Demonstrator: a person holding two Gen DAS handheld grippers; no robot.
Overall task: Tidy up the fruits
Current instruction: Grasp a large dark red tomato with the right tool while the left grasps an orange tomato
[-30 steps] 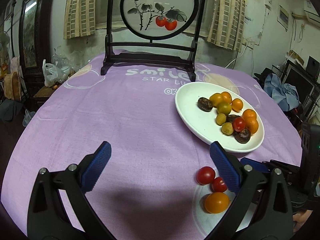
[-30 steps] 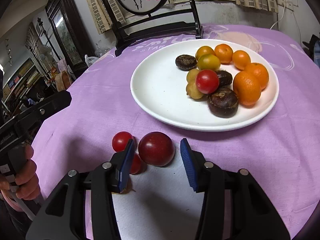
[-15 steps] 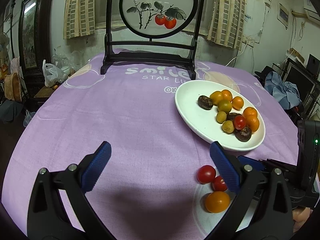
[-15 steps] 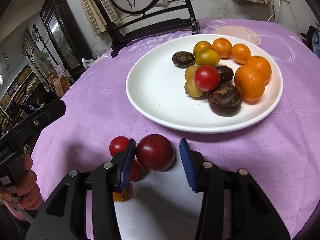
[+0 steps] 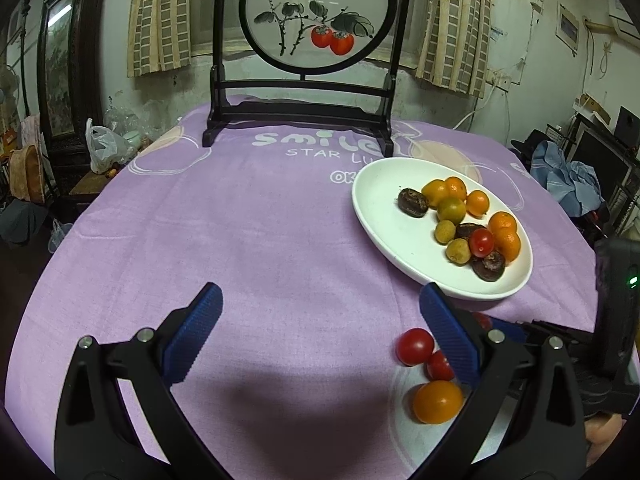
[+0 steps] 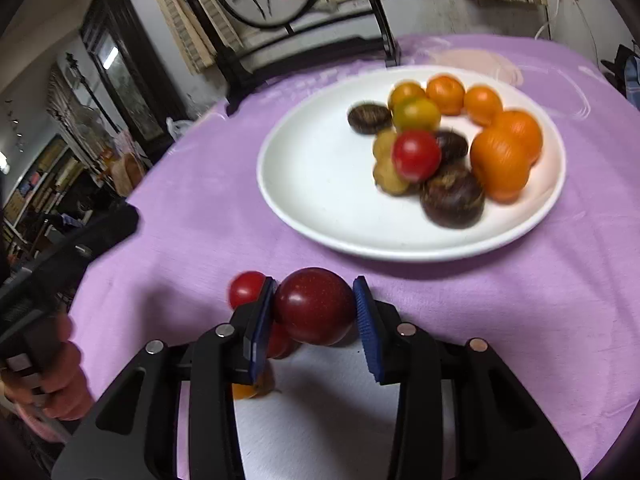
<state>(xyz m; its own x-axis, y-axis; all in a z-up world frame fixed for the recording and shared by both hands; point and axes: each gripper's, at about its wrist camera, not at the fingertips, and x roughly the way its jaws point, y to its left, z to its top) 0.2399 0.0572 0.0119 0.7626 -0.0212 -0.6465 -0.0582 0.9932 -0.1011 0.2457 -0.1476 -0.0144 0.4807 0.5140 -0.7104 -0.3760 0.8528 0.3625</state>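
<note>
Right claw [image 6: 314,308] is closing, narrower than a second ago, pads now pressing the dark red fruit [image 6: 314,304]; lift toward the plate [image 6: 320,184] seems next. Left claw [image 5: 320,332] is hanging released.

The room was dim, lit from overhead with a warm cast. A soft dark shadow lay on the cloth [image 5: 260,240] below the left gripper [image 5: 320,332]. Small highlights glinted on the plum [image 6: 314,306] and tomatoes. The left view was sharp; the right view was smeared by motion blur, most on the plate [image 6: 316,184] and its fruit. Both fisheye views bent straight lines and fell to black at the corners
</note>
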